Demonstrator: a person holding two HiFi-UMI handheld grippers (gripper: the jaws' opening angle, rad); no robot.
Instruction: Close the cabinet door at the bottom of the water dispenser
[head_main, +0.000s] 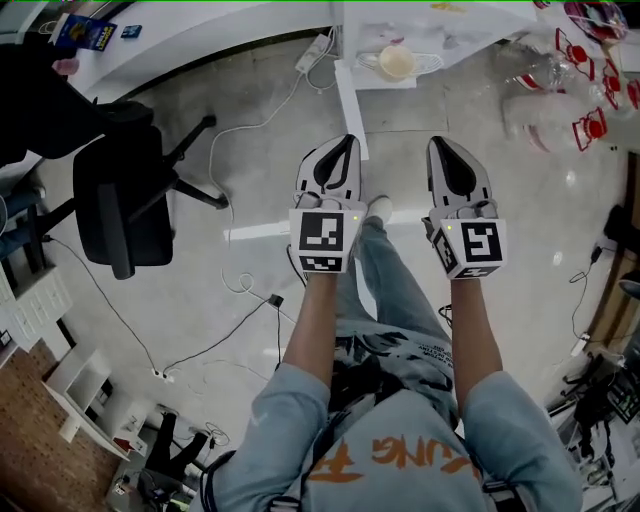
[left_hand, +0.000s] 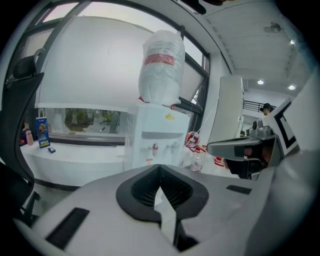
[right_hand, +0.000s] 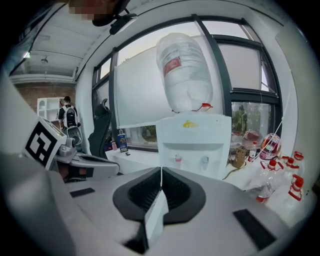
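The person stands facing the water dispenser (left_hand: 159, 135), which carries a big upturned bottle (left_hand: 161, 62) and sits at the far edge of the floor (head_main: 200, 150), beside the window. Both arms are held out in front. The left claw (head_main: 345, 148) is pinched tight, its dark pads meeting along one line with nothing between them. The right claw (head_main: 442, 146) is the same, jaws pressed together and empty. From above, the cabinet door (head_main: 350, 108) shows as a narrow white panel, edge on. It stands out from the dispenser's left front corner towards the person, and its free end is just beyond the left claw's tips, apart from them. A black office chair (head_main: 125, 200) stands towards the floor's left edge, with cables (head_main: 240, 285) trailing between it and the person. Clear plastic bottles (head_main: 575, 90) with red caps lie at the far right corner.
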